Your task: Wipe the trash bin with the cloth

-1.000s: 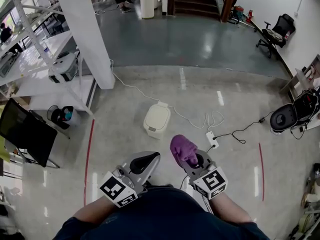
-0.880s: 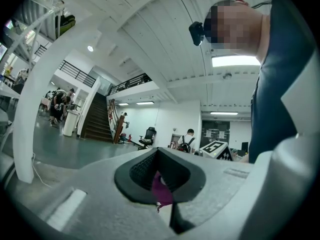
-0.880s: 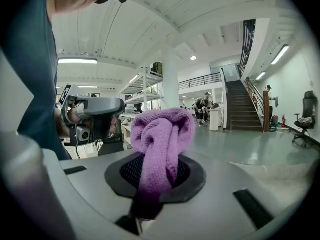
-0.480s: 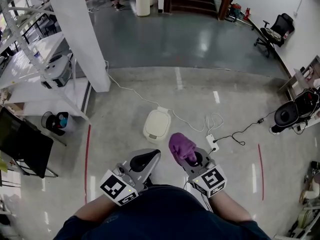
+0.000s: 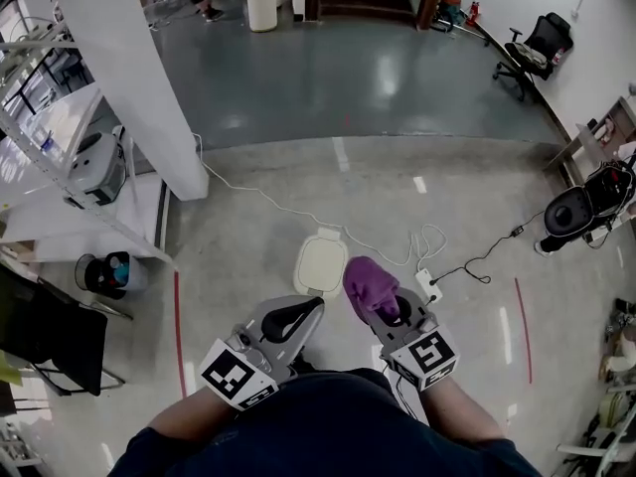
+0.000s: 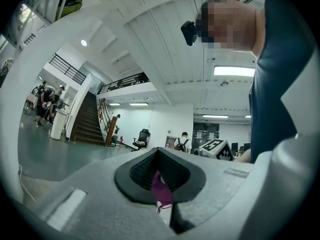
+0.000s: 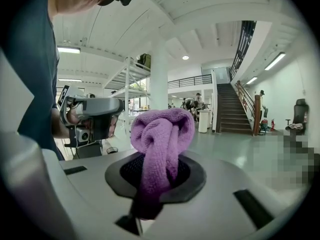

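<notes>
A small cream trash bin (image 5: 320, 263) with its lid down stands on the concrete floor, just ahead of both grippers. My right gripper (image 5: 386, 311) is shut on a bunched purple cloth (image 5: 369, 285) that sticks up out of its jaws; in the right gripper view the cloth (image 7: 162, 134) fills the middle. To its left, my left gripper (image 5: 296, 318) is held beside it, jaws shut with nothing held. Through the left gripper's (image 6: 160, 176) narrow slit only a sliver of purple shows. The bin is hidden in both gripper views.
A white power strip (image 5: 428, 285) and its cable (image 5: 268, 199) lie on the floor right of the bin. A white pillar (image 5: 124, 78) and shelving stand at the left, with a small black bin (image 5: 107, 272) below. A black round device (image 5: 563, 213) sits at the right.
The view has moved forward: the trash bin now lies closer to the grippers, and the pillar has slid left. Both grippers keep their pose, the cloth still held in the right one.
</notes>
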Demonstrator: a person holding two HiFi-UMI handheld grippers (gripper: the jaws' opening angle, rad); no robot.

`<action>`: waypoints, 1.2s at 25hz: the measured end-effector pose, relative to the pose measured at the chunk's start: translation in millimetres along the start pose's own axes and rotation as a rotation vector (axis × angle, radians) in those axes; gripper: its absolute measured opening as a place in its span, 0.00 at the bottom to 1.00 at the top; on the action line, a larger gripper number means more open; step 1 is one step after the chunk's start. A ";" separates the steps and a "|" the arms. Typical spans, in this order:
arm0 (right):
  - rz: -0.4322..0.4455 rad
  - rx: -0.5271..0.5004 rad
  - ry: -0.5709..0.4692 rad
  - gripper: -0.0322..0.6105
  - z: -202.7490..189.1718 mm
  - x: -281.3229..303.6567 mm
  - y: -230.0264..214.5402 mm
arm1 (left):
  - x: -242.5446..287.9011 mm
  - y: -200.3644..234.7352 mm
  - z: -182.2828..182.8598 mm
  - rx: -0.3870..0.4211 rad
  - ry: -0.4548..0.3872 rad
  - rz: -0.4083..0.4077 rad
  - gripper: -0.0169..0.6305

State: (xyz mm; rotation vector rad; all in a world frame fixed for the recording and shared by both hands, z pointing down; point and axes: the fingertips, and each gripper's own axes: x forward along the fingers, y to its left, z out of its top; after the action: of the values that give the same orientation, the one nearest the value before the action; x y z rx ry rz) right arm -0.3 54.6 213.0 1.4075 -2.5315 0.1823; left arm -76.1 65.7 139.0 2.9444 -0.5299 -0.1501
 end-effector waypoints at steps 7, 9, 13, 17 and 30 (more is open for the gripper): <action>0.001 -0.012 0.023 0.16 3.4 32.2 -18.4 | 10.8 35.6 -5.1 -0.036 0.018 0.004 0.02; 0.012 -0.009 0.027 0.16 0.6 38.5 -26.3 | 18.1 41.6 -7.8 -0.033 0.016 0.013 0.02; 0.048 -0.002 0.036 0.16 -9.4 52.4 -45.1 | 34.6 51.7 -19.3 -0.051 0.017 0.052 0.02; 0.086 -0.009 0.038 0.16 -17.8 60.8 -69.7 | 58.0 60.6 -25.5 -0.062 0.003 0.085 0.02; 0.177 -0.009 0.082 0.16 -83.2 105.9 -142.1 | 104.9 116.5 -79.5 -0.087 0.017 0.251 0.02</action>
State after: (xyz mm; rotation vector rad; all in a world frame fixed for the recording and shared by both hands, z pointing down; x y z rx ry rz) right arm 78.7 -88.8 320.4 1.1478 -2.5842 0.2541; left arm -7.9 -69.4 228.4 2.7621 -0.8604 -0.1155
